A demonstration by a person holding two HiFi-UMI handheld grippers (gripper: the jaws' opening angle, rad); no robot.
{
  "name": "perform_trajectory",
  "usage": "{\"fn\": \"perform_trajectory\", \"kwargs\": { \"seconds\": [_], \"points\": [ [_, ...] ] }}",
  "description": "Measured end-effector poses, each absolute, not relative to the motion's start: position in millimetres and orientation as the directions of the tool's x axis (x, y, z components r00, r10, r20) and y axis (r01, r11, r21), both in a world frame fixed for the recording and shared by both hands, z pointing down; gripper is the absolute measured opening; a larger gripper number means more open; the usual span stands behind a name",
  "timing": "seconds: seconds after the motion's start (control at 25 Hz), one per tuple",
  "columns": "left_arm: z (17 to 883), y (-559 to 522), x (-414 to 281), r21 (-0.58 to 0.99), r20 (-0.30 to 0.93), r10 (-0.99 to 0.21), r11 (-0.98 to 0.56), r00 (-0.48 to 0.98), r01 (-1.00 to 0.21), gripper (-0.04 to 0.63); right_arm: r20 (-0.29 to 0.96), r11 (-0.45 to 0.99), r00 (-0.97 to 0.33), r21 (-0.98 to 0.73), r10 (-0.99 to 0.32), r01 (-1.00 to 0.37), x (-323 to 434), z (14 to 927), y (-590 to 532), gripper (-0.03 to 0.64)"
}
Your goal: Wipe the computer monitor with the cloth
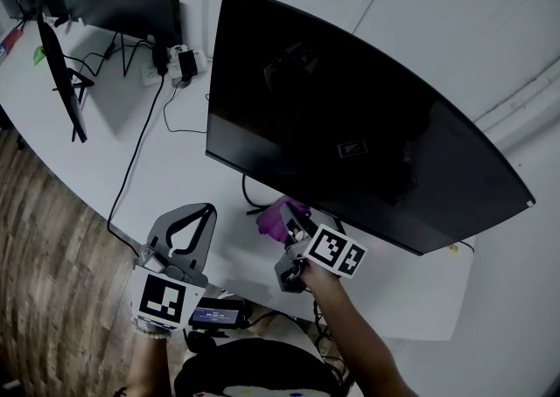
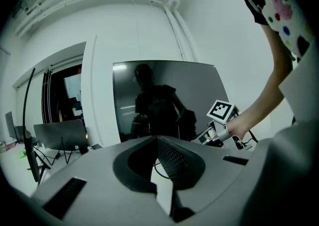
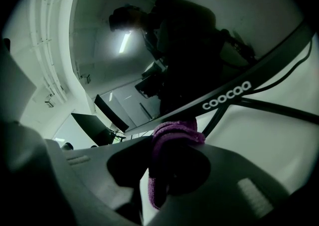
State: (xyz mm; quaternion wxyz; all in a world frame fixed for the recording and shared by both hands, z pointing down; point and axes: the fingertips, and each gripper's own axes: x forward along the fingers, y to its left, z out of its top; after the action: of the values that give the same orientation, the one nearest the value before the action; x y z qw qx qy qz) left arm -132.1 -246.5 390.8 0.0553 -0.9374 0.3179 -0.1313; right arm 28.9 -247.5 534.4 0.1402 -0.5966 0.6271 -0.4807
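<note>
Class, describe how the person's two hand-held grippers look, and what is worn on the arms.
Both are grey plastic with curved jaws around a teardrop-shaped opening. The left gripper has ribbed pads. It and the right gripper each carry a white cube with black square markers. Forearms are bare; a short spotted sleeve shows.

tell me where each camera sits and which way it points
Head view: on the person's head, looking steeply down at the monitor and desk; left gripper, right gripper and right forearm show.
Left gripper view: on the left gripper, facing the screen; its shut fingers and the right forearm show.
Right gripper view: on the right gripper, aimed up at the monitor's lower edge; its fingers clamp the purple cloth.
Shared: all see the monitor.
</note>
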Motion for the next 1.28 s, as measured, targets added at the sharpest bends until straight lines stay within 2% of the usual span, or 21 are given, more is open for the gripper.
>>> {"fn": "perform_trajectory", "kwargs": {
  "seconds": [1.28],
  "points": [
    [402, -269, -202, -0.188, 0.234, -0.706, -0.708, 0.669, -0.681, 0.005, 0.422, 0.06, -0.489, -0.707, -0.763, -0.705, -101, 539, -350, 0.078]
  ]
}}
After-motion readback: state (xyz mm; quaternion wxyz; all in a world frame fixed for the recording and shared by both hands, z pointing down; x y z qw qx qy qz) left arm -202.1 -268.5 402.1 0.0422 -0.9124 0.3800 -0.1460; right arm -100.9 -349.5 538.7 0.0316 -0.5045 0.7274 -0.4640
